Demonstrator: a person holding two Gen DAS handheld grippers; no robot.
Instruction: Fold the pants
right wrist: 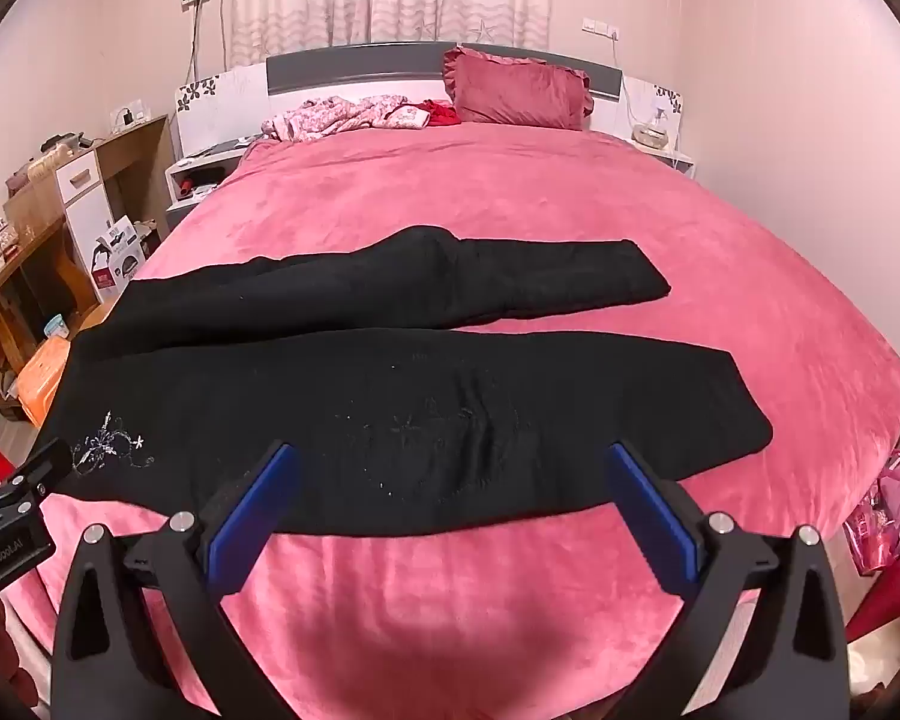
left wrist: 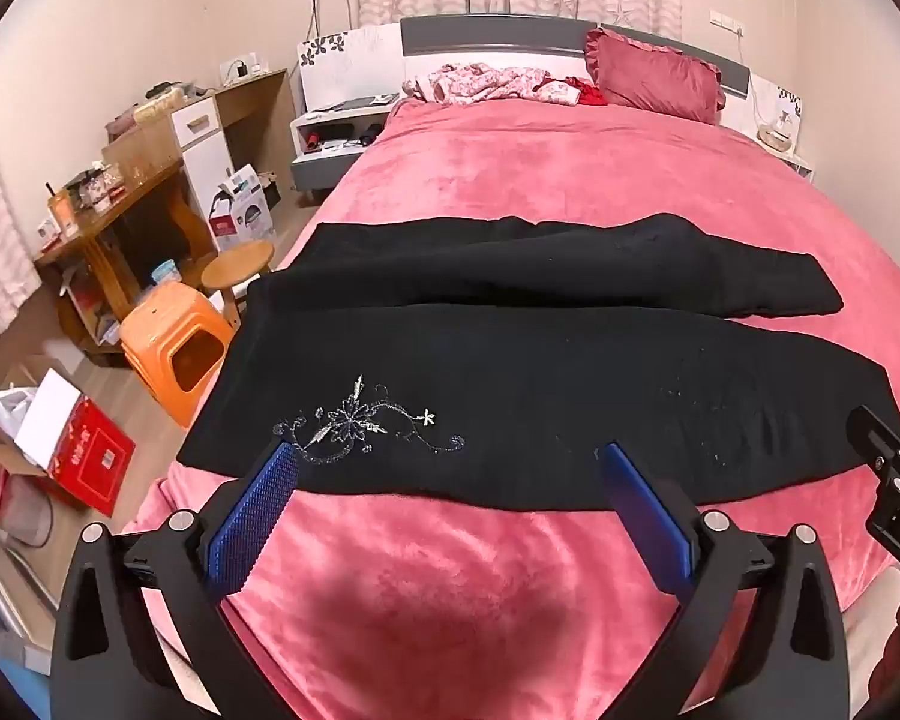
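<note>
Soft, limp black pants (left wrist: pixel 510 396) lie flat on the bed (left wrist: pixel 510 180); best taken at near edge corners. Left gripper (left wrist: pixel 444 462) and right gripper (right wrist: pixel 447 462) gape wide, empty.

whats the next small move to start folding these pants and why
Probably lower both grippers to the near edge of the pants. The left gripper and right gripper are both wide open and hold nothing, above the pink bed just short of that edge. The pants lie flat with the two legs spread apart, so the near leg likely has to be gripped before it can be folded over the far one.
</note>
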